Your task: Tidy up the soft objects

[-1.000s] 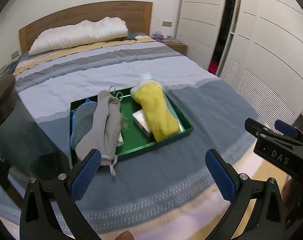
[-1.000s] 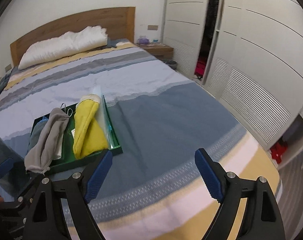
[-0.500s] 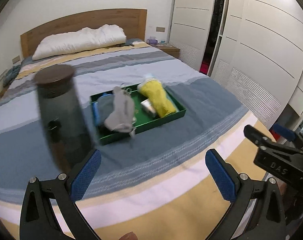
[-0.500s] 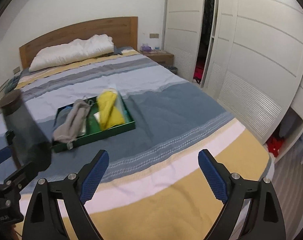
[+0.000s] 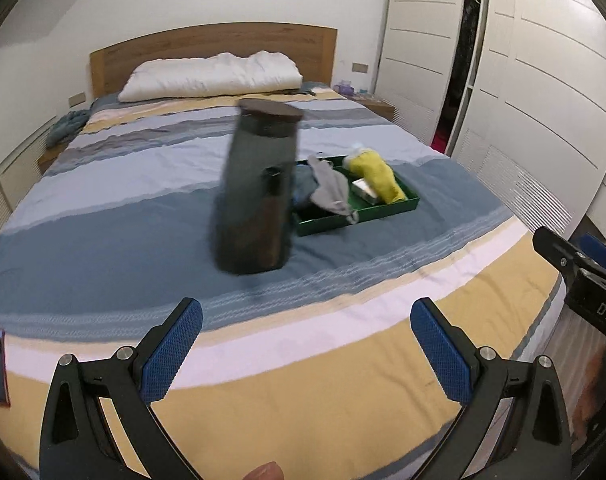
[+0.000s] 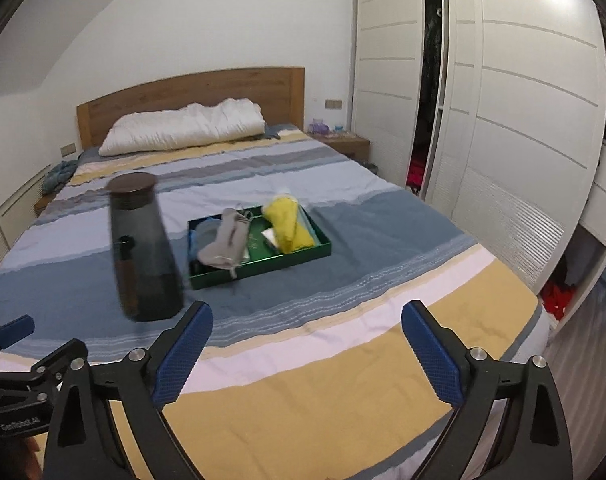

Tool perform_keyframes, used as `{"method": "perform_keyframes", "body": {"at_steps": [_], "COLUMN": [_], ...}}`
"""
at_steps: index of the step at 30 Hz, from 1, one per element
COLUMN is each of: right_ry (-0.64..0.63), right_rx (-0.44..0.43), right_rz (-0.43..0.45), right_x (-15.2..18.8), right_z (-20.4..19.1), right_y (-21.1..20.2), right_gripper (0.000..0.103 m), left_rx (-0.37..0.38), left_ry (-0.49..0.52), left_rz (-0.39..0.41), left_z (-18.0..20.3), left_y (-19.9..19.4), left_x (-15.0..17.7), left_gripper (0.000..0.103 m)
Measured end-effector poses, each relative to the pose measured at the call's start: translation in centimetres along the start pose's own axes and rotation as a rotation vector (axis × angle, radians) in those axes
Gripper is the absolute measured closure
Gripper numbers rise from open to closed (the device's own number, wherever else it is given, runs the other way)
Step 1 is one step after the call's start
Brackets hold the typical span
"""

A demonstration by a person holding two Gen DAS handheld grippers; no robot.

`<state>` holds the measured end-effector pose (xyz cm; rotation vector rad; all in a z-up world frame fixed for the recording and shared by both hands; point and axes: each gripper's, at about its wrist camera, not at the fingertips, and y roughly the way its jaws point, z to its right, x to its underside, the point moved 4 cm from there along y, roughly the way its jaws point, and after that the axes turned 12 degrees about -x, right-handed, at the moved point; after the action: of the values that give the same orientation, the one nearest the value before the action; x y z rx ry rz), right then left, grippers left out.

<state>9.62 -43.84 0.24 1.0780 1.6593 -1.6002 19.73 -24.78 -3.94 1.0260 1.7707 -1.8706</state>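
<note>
A green tray (image 5: 403, 205) (image 6: 287, 262) lies on the striped bed. In it are a yellow cloth roll (image 5: 377, 176) (image 6: 289, 224), a grey cloth (image 5: 331, 190) (image 6: 227, 240) hanging over the front rim, a blue cloth (image 5: 303, 188) and a small white box (image 5: 365, 191). My left gripper (image 5: 307, 344) is open and empty, well back from the tray over the foot of the bed. My right gripper (image 6: 307, 350) is open and empty too, also over the foot.
A tall dark bottle (image 5: 259, 192) (image 6: 143, 248) stands on the bed, left of the tray. A white pillow (image 5: 211, 76) lies at the wooden headboard (image 6: 191, 96). White wardrobes (image 6: 503, 120) line the right side. A nightstand (image 6: 343, 144) stands beyond the bed.
Both grippers have pulled back from the tray toward the foot of the bed. The tray now looks smaller and the dark bottle has come fully into view.
</note>
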Motion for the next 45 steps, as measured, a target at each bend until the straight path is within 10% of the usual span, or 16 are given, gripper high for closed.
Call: {"method": "perform_keyframes", "body": {"at_steps": [17, 45], "right_ry": [-0.141, -0.150], "right_rx": [-0.108, -0.301], "right_rz": [-0.070, -0.062], "right_x": [8.0, 11.0], "right_z": [-15.4, -18.2], "right_y": [-6.3, -9.6], "right_gripper": [0.000, 0.000], "left_rx": [-0.177, -0.229], "left_ry": [-0.116, -0.085], "left_rz": [0.108, 0.129], "left_z": [-14.4, -16.0], "left_y": [-9.6, -10.9], "left_x": [8.8, 11.2], "left_gripper": [0.001, 0.001]}}
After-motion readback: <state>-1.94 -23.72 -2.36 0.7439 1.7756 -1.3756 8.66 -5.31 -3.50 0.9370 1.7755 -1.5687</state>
